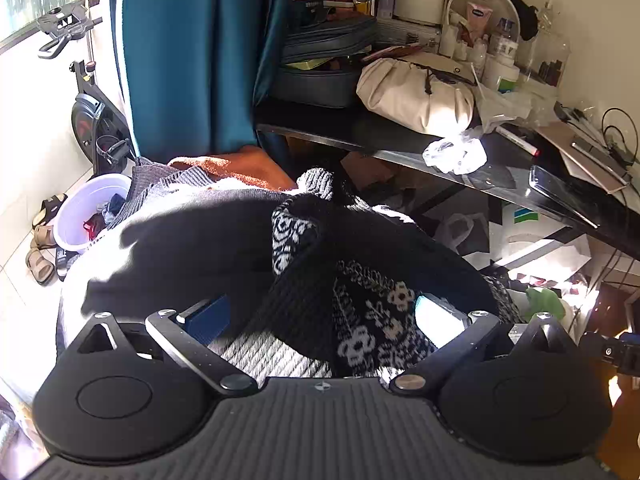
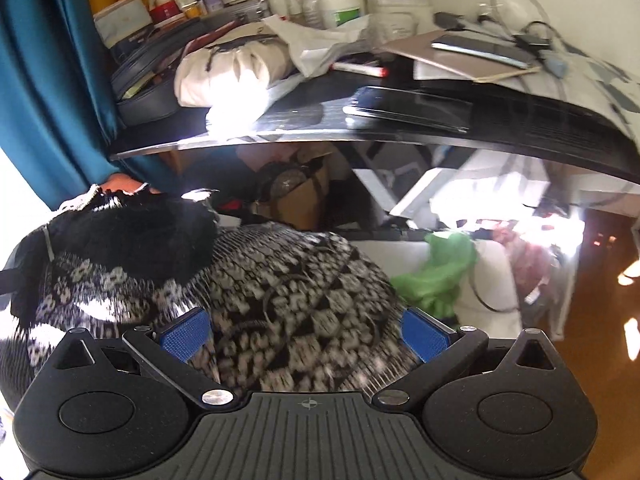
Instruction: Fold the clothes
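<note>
Room: cluttered bedroom corner, a black table (image 1: 520,184) along the wall stacked with bottles, brushes and a cream bag (image 1: 416,96), a teal curtain (image 1: 192,52) to its left.
Left wrist view, clothes: a black-and-white patterned sweater (image 1: 360,320) lies heaped on a pale surface below the table edge, partly in shadow, part of it rising in a ridge ahead of the claw.
Left wrist view, claw: the left claw (image 1: 322,314) is spread wide, knit fabric lying between its fingers but not pinched.
Left wrist view only: a white basin (image 1: 92,212) of small garments on the floor, sandals (image 1: 40,248) beside it, and an exercise bike (image 1: 96,120) by the window.
Right wrist view, clothes: the same sweater (image 2: 288,300) fills the foreground, blurred, its flower pattern bunched to the left.
Right wrist view, claw: the right claw (image 2: 304,336) is also spread, blue pads either side of the knit, gripping nothing.
Right wrist view only: a green bag (image 2: 440,276) and the clutter under the table.
Step in hand: likely taking hold to flatten or fold the sweater.
Doing it well: each claw should close on one edge only, not a bunched layer, then both should pull apart evenly so the knit lies flat before folding.
</note>
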`<state>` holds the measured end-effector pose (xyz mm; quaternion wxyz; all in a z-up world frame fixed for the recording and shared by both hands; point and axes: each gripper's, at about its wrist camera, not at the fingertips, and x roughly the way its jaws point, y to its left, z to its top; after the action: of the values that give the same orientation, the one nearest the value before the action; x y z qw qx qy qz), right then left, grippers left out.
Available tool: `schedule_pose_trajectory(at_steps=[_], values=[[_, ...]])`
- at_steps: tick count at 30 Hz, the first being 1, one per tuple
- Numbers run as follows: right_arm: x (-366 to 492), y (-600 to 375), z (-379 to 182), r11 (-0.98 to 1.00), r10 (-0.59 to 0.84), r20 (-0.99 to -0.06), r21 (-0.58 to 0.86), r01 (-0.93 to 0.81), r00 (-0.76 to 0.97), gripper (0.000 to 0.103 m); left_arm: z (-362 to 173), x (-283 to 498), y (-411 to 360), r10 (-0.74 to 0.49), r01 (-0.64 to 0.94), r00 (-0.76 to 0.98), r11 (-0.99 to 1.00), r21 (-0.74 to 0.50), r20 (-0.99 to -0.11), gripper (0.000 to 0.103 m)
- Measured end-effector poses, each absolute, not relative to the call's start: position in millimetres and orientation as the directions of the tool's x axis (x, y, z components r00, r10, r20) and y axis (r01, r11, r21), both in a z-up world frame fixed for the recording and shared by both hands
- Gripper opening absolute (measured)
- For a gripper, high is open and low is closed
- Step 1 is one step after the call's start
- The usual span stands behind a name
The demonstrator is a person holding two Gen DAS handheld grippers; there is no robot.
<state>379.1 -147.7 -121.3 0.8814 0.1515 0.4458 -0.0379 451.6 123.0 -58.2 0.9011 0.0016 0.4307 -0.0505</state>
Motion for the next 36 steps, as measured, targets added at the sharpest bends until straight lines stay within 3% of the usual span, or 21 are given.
schedule_pose_trajectory(at_steps=[2, 5, 7, 8, 9, 11, 17, 20, 25, 26, 27, 36], values=[[405, -148, -130, 0.956, 0.089, -0.798, 0.237, 0.174, 0.596, 0.102, -66, 469, 117, -0.062, 0.084, 0.608, 0.996, -0.013, -0.792, 0.091], [438, -148, -138, 0.96, 0.11, -0.797, 0.24, 0.144, 0.593, 0.102, -79, 492, 114, -0.033, 0.079, 0.591, 0.997, 0.017, -0.806, 0.089], [456, -148, -141, 0.964, 0.118, -0.792, 0.237, 0.123, 0.599, 0.102, -86, 502, 113, -0.005, 0.063, 0.573, 0.997, 0.038, -0.819, 0.079], [464, -149, -142, 0.965, 0.124, -0.791, 0.237, 0.113, 0.599, 0.102, -86, 504, 111, 0.008, 0.058, 0.572, 0.997, 0.05, -0.82, 0.052], [472, -150, -143, 0.966, 0.131, -0.79, 0.238, 0.103, 0.599, 0.102, -85, 503, 109, 0.029, 0.053, 0.575, 0.996, 0.072, -0.818, 0.011], [485, -151, -144, 0.966, 0.149, -0.791, 0.245, 0.086, 0.593, 0.102, -76, 495, 98, 0.082, 0.042, 0.594, 0.99, 0.133, -0.8, 0.011], [520, -142, -153, 0.969, 0.184, -0.804, 0.246, 0.034, 0.566, 0.102, -65, 470, 87, 0.034, 0.088, 0.591, 0.99, 0.106, -0.806, 0.012], [531, -135, -155, 0.965, 0.196, -0.804, 0.259, 0.033, 0.561, 0.102, -79, 476, 83, 0.089, 0.093, 0.588, 0.98, 0.177, -0.804, 0.021], [539, -127, -157, 0.959, 0.229, -0.802, 0.283, 0.013, 0.552, 0.102, -89, 489, 83, 0.109, 0.069, 0.592, 0.98, 0.185, -0.799, 0.034], [540, -127, -158, 0.961, 0.222, -0.807, 0.275, 0.015, 0.548, 0.102, -89, 490, 84, 0.105, 0.071, 0.598, 0.981, 0.183, -0.794, 0.029], [541, -128, -160, 0.965, 0.207, -0.814, 0.261, 0.024, 0.543, 0.102, -89, 490, 86, 0.092, 0.073, 0.604, 0.983, 0.17, -0.791, 0.009], [553, -154, -164, 0.952, 0.173, -0.836, 0.277, 0.128, 0.521, 0.102, -58, 431, 100, -0.003, 0.049, 0.631, 0.998, 0.036, -0.776, 0.008]])
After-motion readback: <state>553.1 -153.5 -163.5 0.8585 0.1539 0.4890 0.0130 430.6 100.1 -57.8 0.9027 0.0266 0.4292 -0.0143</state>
